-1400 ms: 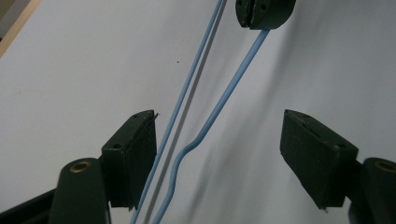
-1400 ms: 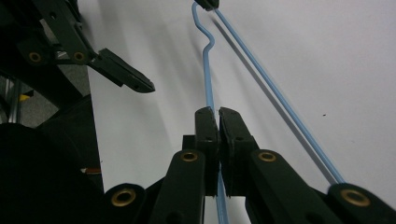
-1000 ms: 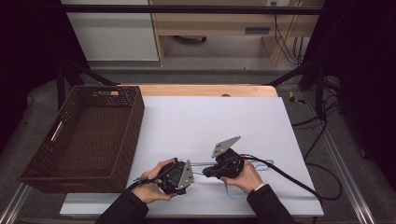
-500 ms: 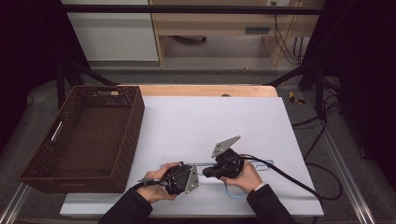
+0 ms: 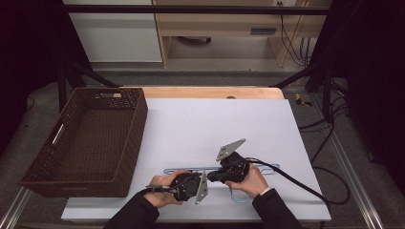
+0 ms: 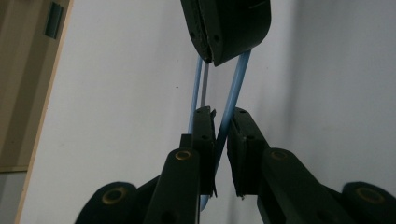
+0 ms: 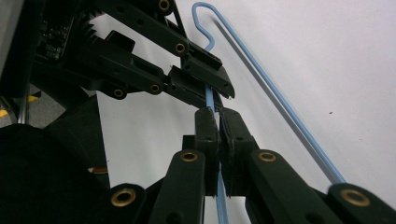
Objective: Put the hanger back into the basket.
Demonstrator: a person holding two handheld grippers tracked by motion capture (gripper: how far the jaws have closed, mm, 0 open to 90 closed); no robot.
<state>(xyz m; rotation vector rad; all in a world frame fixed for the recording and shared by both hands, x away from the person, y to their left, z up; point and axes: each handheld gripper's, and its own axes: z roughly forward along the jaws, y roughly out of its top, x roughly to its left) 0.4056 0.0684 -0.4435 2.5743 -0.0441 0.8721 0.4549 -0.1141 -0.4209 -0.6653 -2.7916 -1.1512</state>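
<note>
Both ends grabbed: my right hand-held gripper (image 7: 218, 116) pinches the blue hanger (image 7: 280, 100), my left hand-held gripper (image 6: 223, 122) has just been closing on its wire. Basket (image 5: 126, 143) trip's left.

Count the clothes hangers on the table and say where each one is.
1. A blue wire hanger lies on the white table, near its front edge, right of the basket. The right gripper and left gripper both clamp it. None seems hidden.

**No readable writing**

No text, label, brand, number or sign can be read on anything in the high view or either gripper view.
</note>
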